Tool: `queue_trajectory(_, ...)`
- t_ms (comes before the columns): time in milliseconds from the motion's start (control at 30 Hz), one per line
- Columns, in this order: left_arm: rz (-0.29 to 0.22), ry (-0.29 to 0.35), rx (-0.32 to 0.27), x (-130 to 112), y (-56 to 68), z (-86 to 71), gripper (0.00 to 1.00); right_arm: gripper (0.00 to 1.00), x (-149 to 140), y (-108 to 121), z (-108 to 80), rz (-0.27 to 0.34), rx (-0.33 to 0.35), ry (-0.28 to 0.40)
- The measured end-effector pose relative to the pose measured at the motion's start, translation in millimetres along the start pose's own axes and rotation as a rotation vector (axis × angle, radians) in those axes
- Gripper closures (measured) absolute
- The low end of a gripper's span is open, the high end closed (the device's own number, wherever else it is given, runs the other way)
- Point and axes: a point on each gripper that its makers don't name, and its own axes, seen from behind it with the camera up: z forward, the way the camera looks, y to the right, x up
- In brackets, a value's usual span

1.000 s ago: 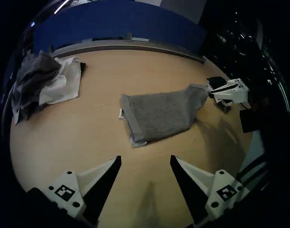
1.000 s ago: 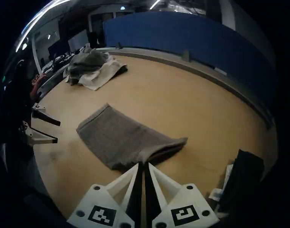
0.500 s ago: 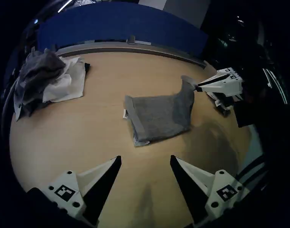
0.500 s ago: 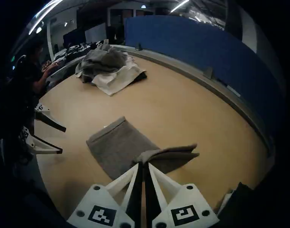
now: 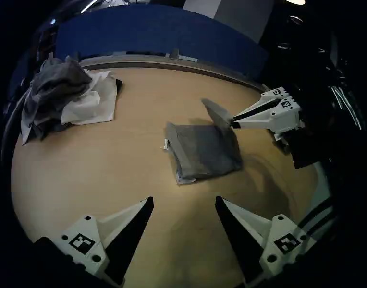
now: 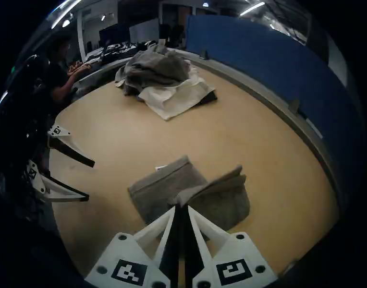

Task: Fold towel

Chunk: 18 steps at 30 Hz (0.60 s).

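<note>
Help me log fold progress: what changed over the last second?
The right gripper, shut on one end of the grey towel, lifted that end and swung it over the rest, nearly doubling the towel. The left gripper stayed open and apart; the towel pile stayed put.

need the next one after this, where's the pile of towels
The towel pile lies at the far left of the table in the left gripper view, beside the blue divider.
</note>
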Motion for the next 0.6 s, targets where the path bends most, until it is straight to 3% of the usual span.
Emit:
queue_trajectory(300,-0.019,0.017,0.005,-2,-2.7,-0.6,0.04,0.97,-4,-42,29.9,-0.077,0.063,-0.042)
queue_trajectory(600,-0.035,0.024,0.008,-4,-4.4,2.6,0.05,0.97,-10,-65,53.4,-0.124,0.097,-0.068)
